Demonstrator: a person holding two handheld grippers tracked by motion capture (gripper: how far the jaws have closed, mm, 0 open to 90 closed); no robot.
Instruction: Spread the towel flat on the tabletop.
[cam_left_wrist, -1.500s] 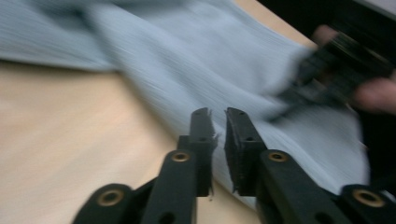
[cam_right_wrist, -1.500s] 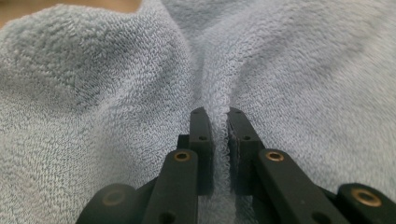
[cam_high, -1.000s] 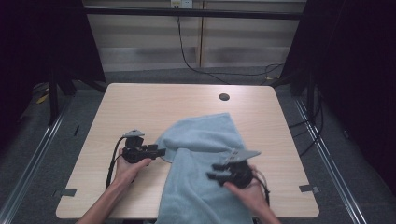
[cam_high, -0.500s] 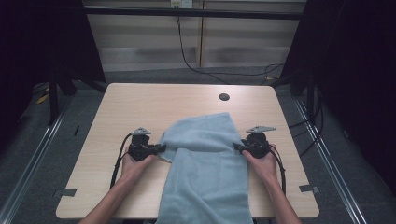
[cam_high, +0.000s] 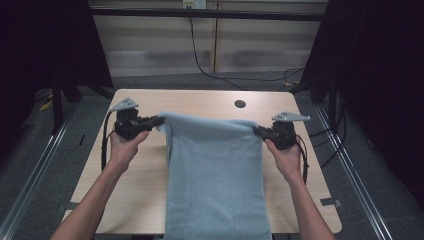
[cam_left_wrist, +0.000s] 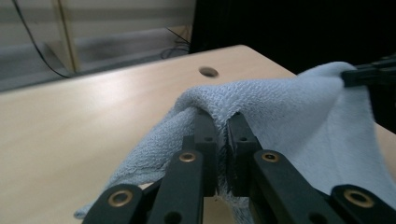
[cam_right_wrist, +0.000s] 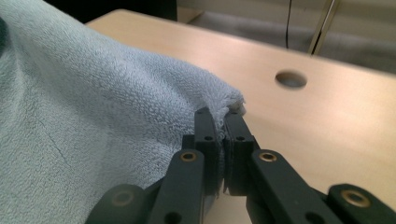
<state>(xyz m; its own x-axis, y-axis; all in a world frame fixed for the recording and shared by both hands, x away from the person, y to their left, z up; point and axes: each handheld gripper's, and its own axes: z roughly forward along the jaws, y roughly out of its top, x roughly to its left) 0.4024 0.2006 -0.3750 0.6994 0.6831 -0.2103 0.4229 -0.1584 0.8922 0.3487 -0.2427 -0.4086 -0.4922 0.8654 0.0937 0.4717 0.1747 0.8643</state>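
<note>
Towel (cam_high: 215, 170) top corners pinched between closed left gripper (cam_high: 156, 121) and right gripper (cam_high: 258, 131) fingers, stretched between

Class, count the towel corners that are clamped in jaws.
2. One corner of the blue towel is pinched by the left gripper, the other by the right gripper. The lower corners hang past the table edge, hidden.

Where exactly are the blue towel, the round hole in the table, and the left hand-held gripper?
blue towel (cam_high: 215, 175): high view, middle of the hanging cloth.
round hole (cam_high: 240, 104): high view, its dark centre near the tabletop's far edge.
left hand-held gripper (cam_left_wrist: 222, 133): left gripper view, between its fingertips, pinching the towel's edge.
</note>
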